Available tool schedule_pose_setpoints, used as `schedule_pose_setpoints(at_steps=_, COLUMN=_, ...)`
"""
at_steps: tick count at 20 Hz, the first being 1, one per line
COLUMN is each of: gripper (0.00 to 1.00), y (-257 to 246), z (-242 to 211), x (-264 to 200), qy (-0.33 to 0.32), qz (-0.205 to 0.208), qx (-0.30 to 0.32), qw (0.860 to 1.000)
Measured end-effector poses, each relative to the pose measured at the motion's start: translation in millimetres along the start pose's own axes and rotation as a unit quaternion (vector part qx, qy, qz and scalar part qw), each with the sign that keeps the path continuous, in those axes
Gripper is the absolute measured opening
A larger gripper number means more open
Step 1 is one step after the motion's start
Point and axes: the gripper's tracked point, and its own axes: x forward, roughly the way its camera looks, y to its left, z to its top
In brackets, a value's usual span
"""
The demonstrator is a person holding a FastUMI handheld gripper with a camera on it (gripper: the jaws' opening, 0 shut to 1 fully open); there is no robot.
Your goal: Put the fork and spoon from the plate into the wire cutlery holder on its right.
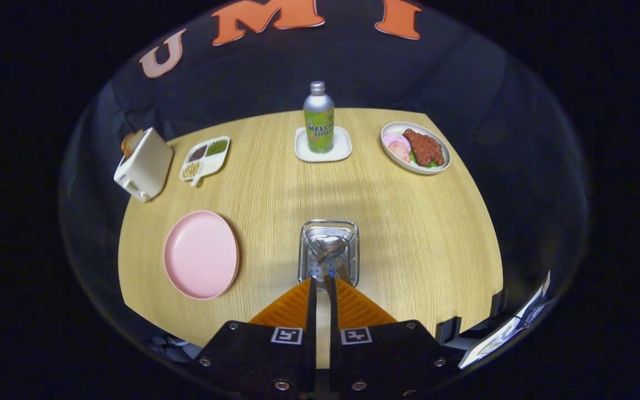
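Bottle (319, 119) label, legible: "MELON SODA"; bottle on white coaster (323, 150), beyond tongs (320, 283)

My fingers (320, 286) hide the holder's (328, 253) near rim and the spoon's (330, 247) handle. I can't tell whether they grip it.

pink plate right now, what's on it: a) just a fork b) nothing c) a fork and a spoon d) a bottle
b: the pink plate lies bare, while a spoon sits in the wire cutlery holder to its right, just ahead of the gripper, whose fingers are nearly closed around a thin handle.
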Motion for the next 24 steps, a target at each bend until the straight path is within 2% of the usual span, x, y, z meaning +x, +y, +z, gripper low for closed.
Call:
schedule_pose_setpoints(at_steps=3, gripper=0.11, y=-8.1, z=48.3, x=-23.7, qy=-0.087, qz=0.009, qx=0.034, qw=0.996)
schedule_pose_setpoints(at_steps=5, gripper=0.10, y=-16.1, z=83.9, x=-47.4, qy=-0.156, qz=0.008, qx=0.040, qw=0.987)
schedule_pose_setpoints(at_steps=8, gripper=0.10, y=-23.3, z=126.7, x=-86.3, qy=-0.249, qz=0.000, qx=0.038, qw=0.968)
schedule_pose_setpoints(at_steps=11, gripper=0.14, y=-23.6, z=163.2, x=-131.5, qy=-0.342, qz=-0.001, qx=0.022, qw=0.939)
schedule_pose_setpoints(at_steps=13, gripper=0.23, y=-18.8, z=179.5, x=-159.0, qy=-0.388, qz=0.002, qx=0.017, qw=0.921)
schedule_pose_setpoints(at_steps=16, gripper=0.45, y=-6.7, z=197.2, x=-193.8, qy=-0.446, qz=0.014, qx=0.015, qw=0.895)
schedule_pose_setpoints(at_steps=19, gripper=0.59, y=4.2, z=208.2, x=-223.9, qy=-0.499, qz=0.018, qx=-0.013, qw=0.866)
schedule_pose_setpoints(at_steps=20, gripper=0.69, y=8.6, z=210.4, x=-233.7, qy=-0.512, qz=0.019, qx=-0.020, qw=0.859)
schedule_pose_setpoints(at_steps=23, gripper=0.90, y=15.5, z=213.8, x=-256.7, qy=-0.538, qz=0.025, qx=-0.023, qw=0.842)
schedule_pose_setpoints(at_steps=24, gripper=0.93, y=15.7, z=214.4, x=-262.9, qy=-0.547, qz=0.024, qx=-0.022, qw=0.837)
